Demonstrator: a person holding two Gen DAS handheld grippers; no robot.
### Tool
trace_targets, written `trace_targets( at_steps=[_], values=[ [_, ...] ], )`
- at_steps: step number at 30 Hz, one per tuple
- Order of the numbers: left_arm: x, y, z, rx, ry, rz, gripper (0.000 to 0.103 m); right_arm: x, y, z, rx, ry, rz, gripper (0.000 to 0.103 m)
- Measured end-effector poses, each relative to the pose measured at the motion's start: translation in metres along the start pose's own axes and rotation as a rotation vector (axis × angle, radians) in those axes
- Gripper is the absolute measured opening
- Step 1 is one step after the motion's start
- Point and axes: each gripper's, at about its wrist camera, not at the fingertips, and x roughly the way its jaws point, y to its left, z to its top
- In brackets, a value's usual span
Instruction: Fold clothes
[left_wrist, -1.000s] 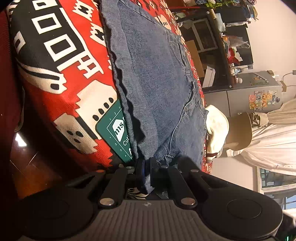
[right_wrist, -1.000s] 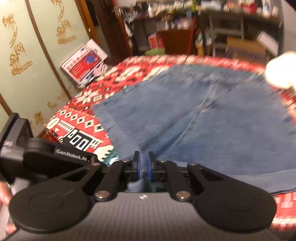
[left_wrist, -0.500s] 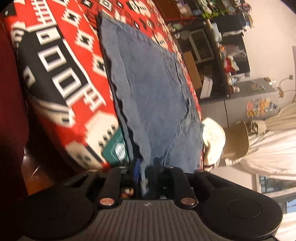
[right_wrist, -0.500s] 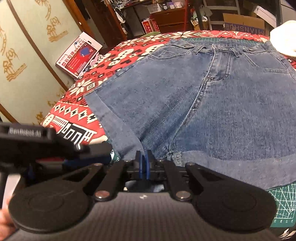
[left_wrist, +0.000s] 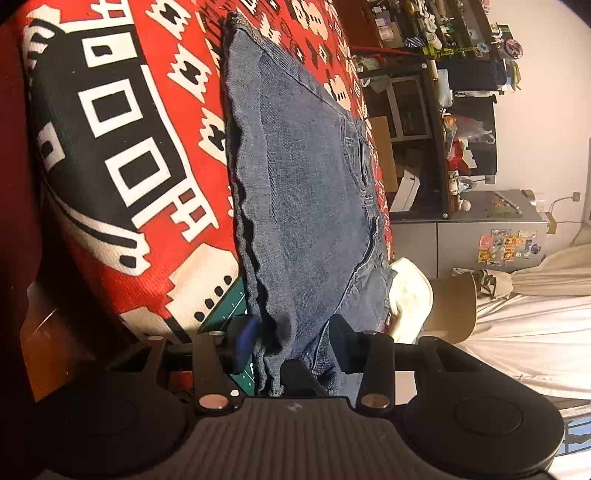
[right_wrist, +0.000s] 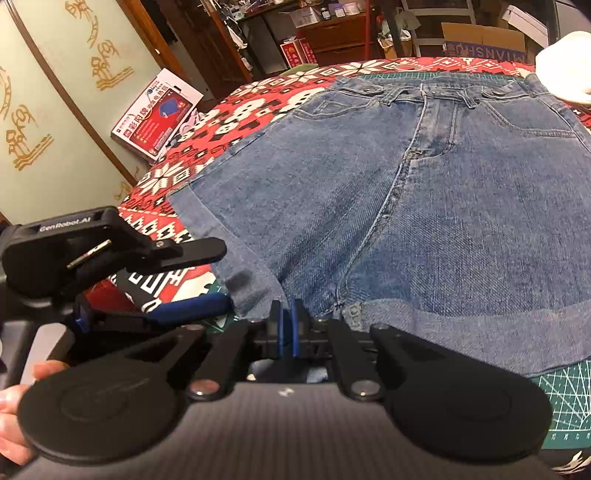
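Observation:
Blue denim shorts lie flat, front side up, on a red patterned tablecloth, waistband at the far side. My right gripper is shut at the near hem by the crotch, with a bit of denim showing beneath its fingers. My left gripper stands open on the left, around the corner of the left leg's hem. In the left wrist view the shorts stretch away and the hem hangs loose between the spread fingers of the left gripper.
A green cutting mat shows under the near hem. A white cloth bundle sits by the waistband's right end. A red and white box leans on the wall. A hand holds the left gripper. Cluttered shelves stand behind.
My left gripper has opened and let go of the hem it held. The shorts now lie flat on the table. The right gripper stays shut at the hem.

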Motion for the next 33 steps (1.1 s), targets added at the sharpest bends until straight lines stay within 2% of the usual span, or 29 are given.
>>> trace_targets(
  at_steps=[3,6,9,12,13,14,18,23,29,33],
  values=[
    [-0.001,0.000,-0.001,-0.013,0.010,-0.038,0.042,0.000,0.000,0.000,0.001,-0.002,0.000,0.004],
    [0.003,-0.001,-0.001,0.005,0.010,-0.029,0.041,0.001,0.001,0.001,0.004,-0.002,0.001,0.004],
    [0.008,0.002,0.002,-0.007,0.011,-0.034,0.034,0.003,0.001,0.002,0.005,-0.003,0.001,0.004],
    [0.011,0.003,0.003,-0.003,0.011,-0.019,0.020,0.003,0.002,0.002,0.002,-0.003,-0.004,0.004],
    [0.012,0.004,0.003,-0.003,0.011,-0.012,0.006,0.003,0.002,0.002,0.002,-0.003,-0.004,0.004],
    [0.011,0.004,0.004,-0.006,0.009,-0.001,0.004,0.003,0.002,0.003,0.002,-0.001,-0.004,0.004],
    [0.010,0.006,0.004,-0.015,0.000,0.042,0.003,0.003,0.002,0.004,0.005,0.006,-0.004,0.004],
    [0.002,-0.001,-0.005,0.047,-0.032,0.084,0.003,-0.006,0.011,0.007,-0.046,-0.022,-0.044,0.006],
    [0.000,0.004,-0.005,0.035,-0.034,0.076,0.002,-0.002,0.026,0.012,-0.117,-0.030,-0.047,0.006],
    [0.000,0.001,-0.006,0.044,-0.039,0.086,0.002,0.013,0.028,0.014,-0.094,0.002,-0.028,0.006]
  ],
)
